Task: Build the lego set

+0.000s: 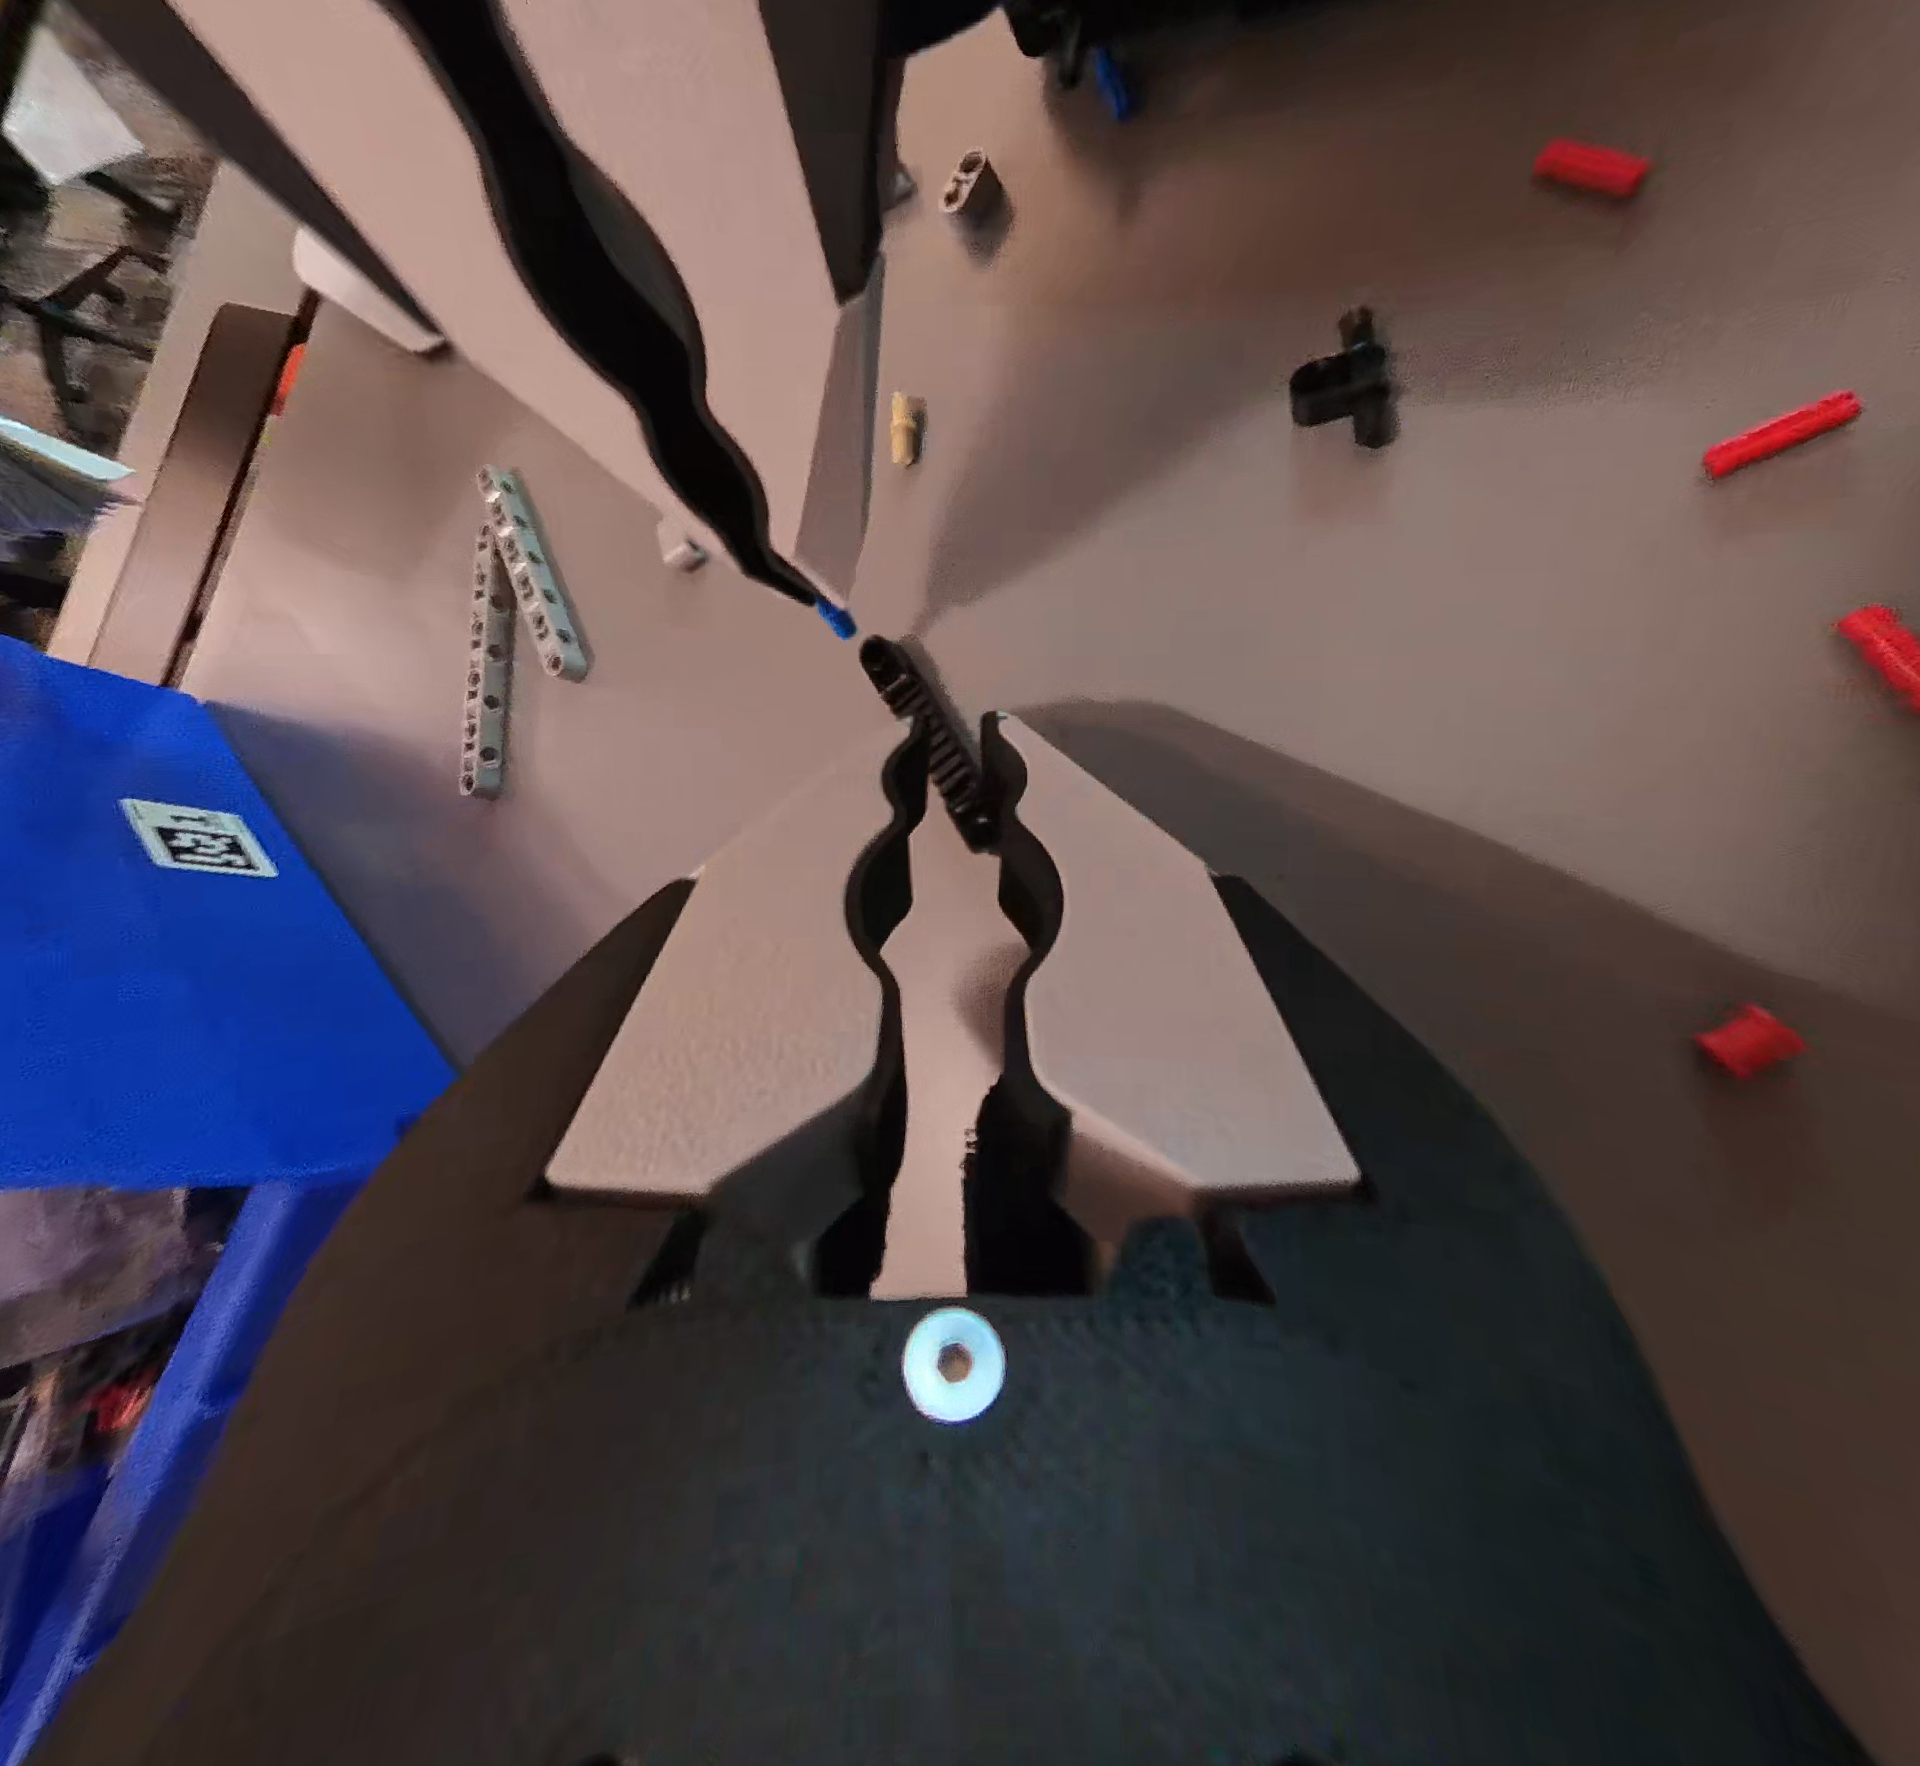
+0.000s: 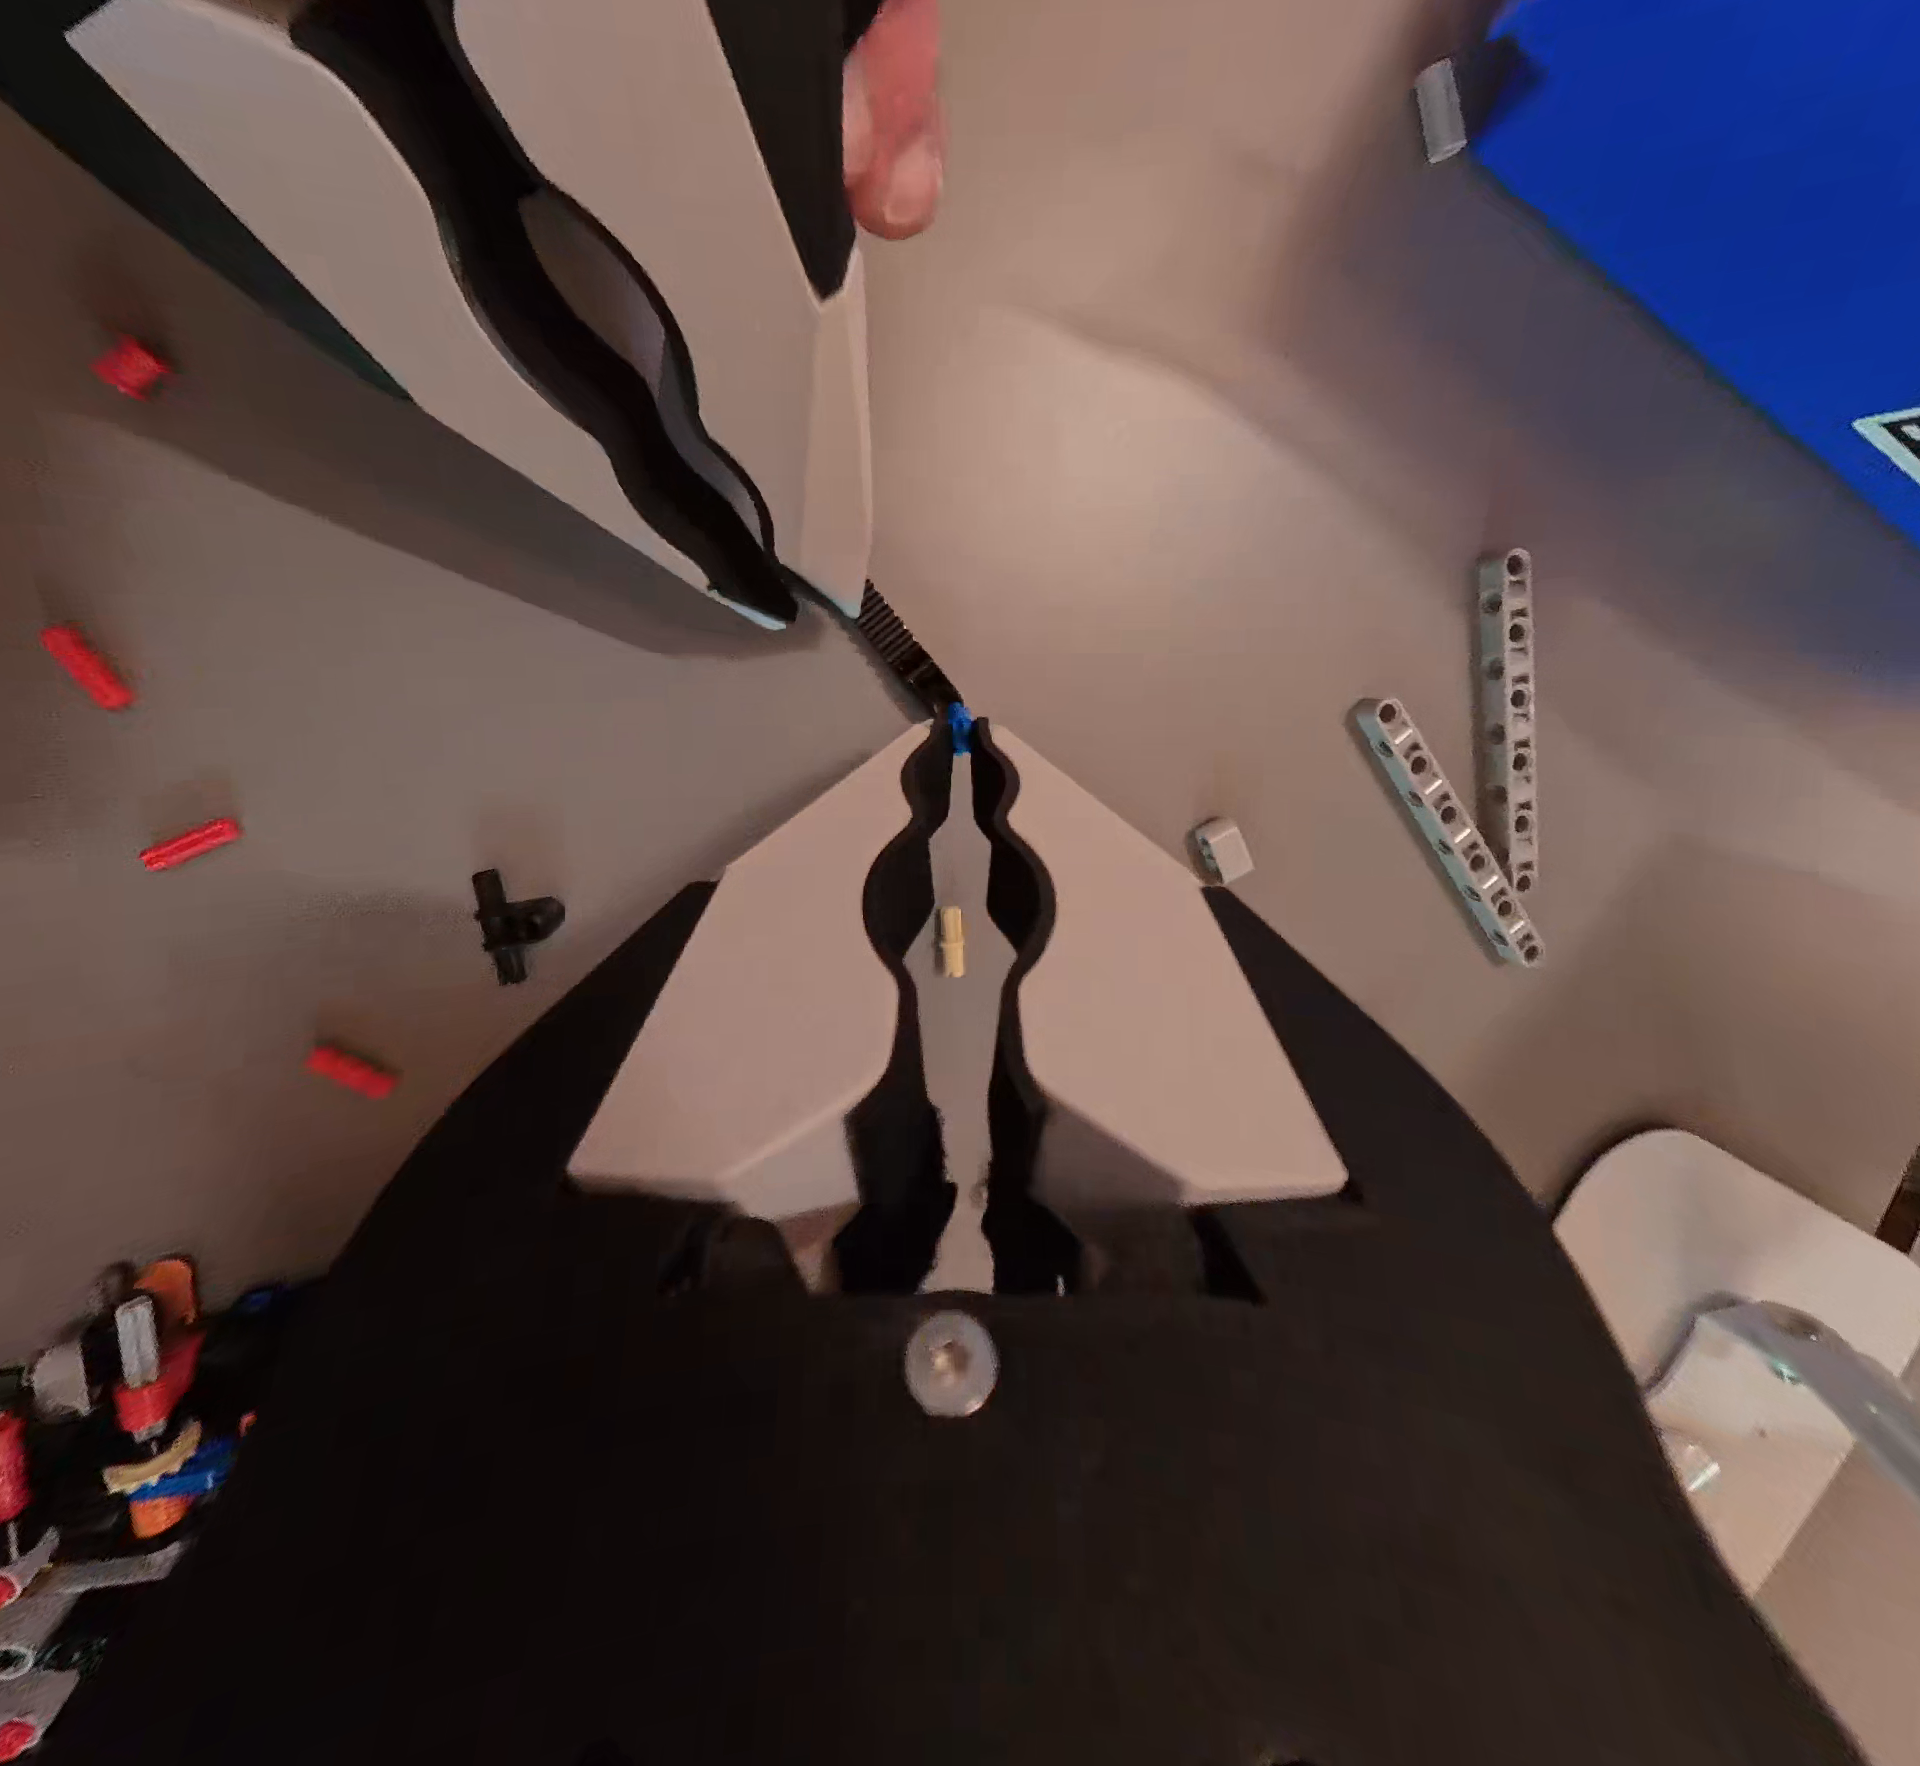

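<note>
The left gripper [image 1: 951, 760] fills the foreground of its own view, jaws clamped on a black toothed rack piece [image 1: 930, 729] whose free end, with its hole, pokes out toward the right gripper [image 2: 961, 742]. That one is pinched tight on a small blue pin [image 2: 958, 729], its tip just short of the rack's end hole. The step in hand looks like seating the pin in that hole. To do it well, line the pin's axis square with the hole, hold the rack rigid, and push straight without twisting; a skewed push could flick the pin out. Loose on the table [image 1: 1351, 573] lie grey beams [image 1: 520, 594], red pieces [image 1: 1782, 433] and a tan pin [image 2: 950, 939]
</note>
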Demonstrator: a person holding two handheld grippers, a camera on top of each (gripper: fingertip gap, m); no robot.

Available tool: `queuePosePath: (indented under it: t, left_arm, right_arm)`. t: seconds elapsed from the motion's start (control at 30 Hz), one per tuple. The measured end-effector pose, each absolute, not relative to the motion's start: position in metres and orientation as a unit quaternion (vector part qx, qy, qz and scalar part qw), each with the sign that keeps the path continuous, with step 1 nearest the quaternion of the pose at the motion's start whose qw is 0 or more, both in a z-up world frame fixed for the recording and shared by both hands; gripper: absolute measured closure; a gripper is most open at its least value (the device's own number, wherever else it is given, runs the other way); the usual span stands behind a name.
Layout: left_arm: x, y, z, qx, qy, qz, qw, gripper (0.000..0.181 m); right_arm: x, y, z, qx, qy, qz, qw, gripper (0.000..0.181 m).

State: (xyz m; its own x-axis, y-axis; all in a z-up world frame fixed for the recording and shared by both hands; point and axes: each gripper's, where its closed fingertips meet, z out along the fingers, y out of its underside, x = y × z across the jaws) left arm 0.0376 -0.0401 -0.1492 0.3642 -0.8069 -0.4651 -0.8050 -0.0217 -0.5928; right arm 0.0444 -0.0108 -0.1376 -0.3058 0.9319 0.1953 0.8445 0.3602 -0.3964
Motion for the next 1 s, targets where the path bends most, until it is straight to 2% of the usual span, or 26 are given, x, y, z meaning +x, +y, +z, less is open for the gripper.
queuePosePath:
  t: [0.73, 1.0]
  left_arm:
    - [0.037, -0.036, -0.158, -0.73, 0.553, -0.006, 0.401, 0.178]
    - [0.037, -0.036, -0.158, -0.732, 0.55, -0.006, 0.401, 0.178]
  right_arm:
    - [0.041, -0.013, -0.148, -0.517, -0.847, 0.07, 0.105, 0.181]
    - [0.04, -0.014, -0.152, -0.516, -0.849, 0.053, 0.101, 0.181]
